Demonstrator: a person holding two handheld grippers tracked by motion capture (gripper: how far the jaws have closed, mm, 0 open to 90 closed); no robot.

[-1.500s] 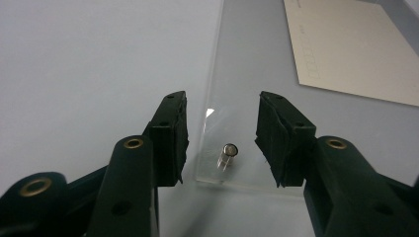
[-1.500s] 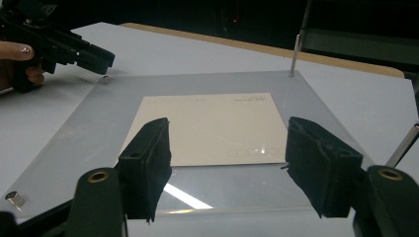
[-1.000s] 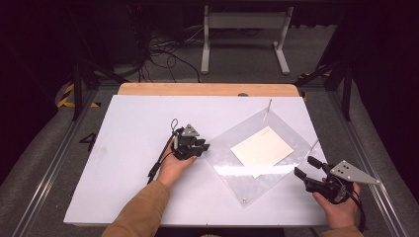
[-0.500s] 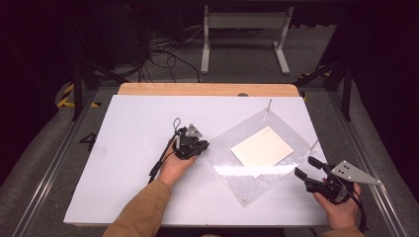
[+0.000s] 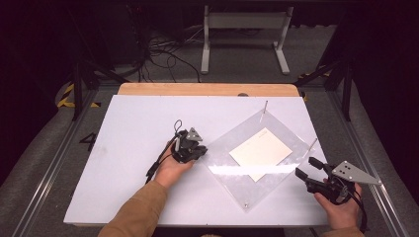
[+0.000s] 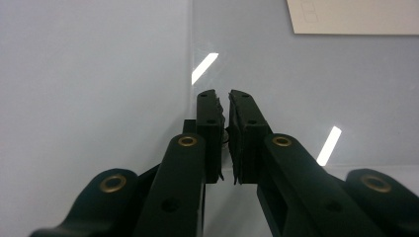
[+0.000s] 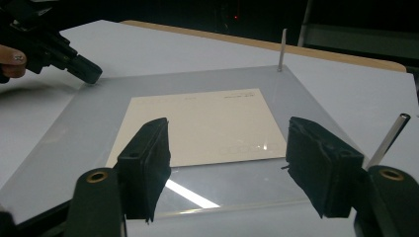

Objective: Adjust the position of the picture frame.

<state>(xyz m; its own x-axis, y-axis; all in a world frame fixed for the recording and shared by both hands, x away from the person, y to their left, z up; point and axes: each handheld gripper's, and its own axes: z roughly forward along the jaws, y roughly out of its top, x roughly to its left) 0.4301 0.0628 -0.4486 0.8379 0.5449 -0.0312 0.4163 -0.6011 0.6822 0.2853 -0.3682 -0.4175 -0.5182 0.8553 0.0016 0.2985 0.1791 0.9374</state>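
High view: white table (image 5: 123, 148) bearing a clear acrylic sheet (image 5: 237, 177) with a cream card (image 5: 260, 153) lying on it. Left gripper (image 5: 197, 148), jaws nearly closed with only a thin gap and nothing between them, rests at the sheet's near-left corner. Right gripper (image 5: 305, 168), jaws spread wide and empty, sits just off the sheet's right edge, the card ahead of it, beside a thin upright metal post (image 5: 310, 146).

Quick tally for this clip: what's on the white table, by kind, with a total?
Clear acrylic sheet: 1
Cream paper card: 1
Upright metal pins: 2
Handheld grippers: 2, left gripper and right gripper
Total: 6
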